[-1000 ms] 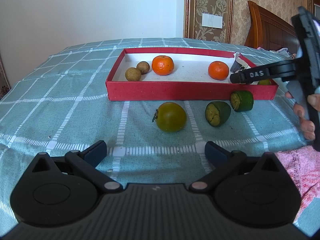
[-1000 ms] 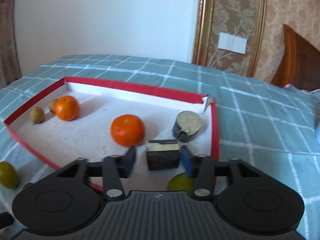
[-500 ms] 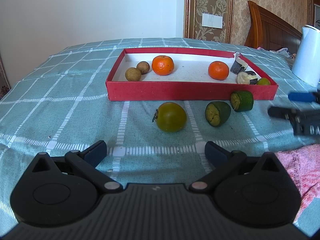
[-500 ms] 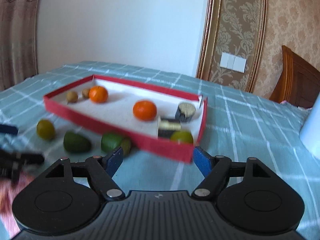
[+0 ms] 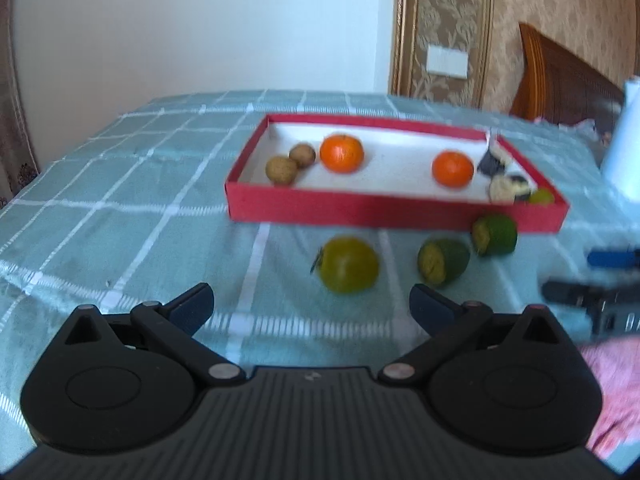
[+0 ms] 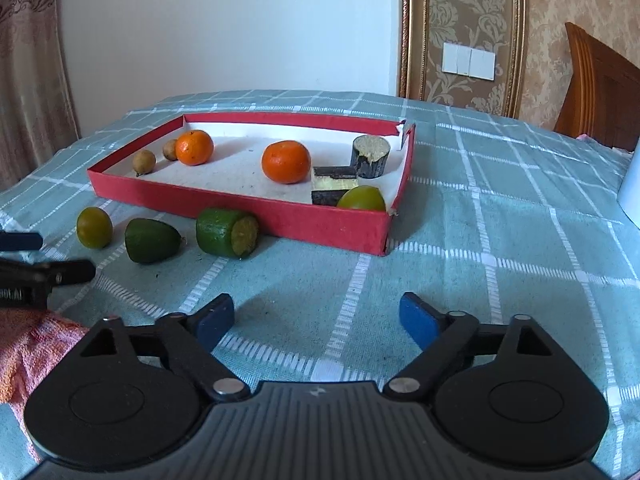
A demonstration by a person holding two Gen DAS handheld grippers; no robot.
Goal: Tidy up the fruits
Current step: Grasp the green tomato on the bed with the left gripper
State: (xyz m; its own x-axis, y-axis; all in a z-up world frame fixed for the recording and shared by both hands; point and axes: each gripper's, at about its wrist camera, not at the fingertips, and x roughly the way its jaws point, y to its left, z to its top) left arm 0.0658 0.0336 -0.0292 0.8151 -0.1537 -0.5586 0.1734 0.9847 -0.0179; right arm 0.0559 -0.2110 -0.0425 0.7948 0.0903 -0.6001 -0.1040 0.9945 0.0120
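A red tray (image 5: 392,211) (image 6: 240,205) on the teal checked cloth holds two oranges (image 6: 286,161), two small brown fruits (image 6: 144,161), two dark cut pieces (image 6: 370,155) and a yellow-green fruit (image 6: 361,199). In front of it lie a round green-yellow fruit (image 5: 348,265) (image 6: 94,227) and two cut green fruits (image 5: 443,261) (image 6: 227,232). My left gripper (image 5: 312,306) is open and empty, just short of the round fruit. My right gripper (image 6: 316,320) is open and empty, back from the tray's near right corner.
A pink towel (image 6: 28,344) lies at the near edge between the grippers. A white jug (image 5: 624,152) stands right of the tray. A wooden headboard (image 6: 596,92) and the wall are behind the bed.
The right gripper let go of a dark cut piece in the tray, opened and pulled back and down to the cloth. The left gripper has lifted and moved slightly; its view is blurred.
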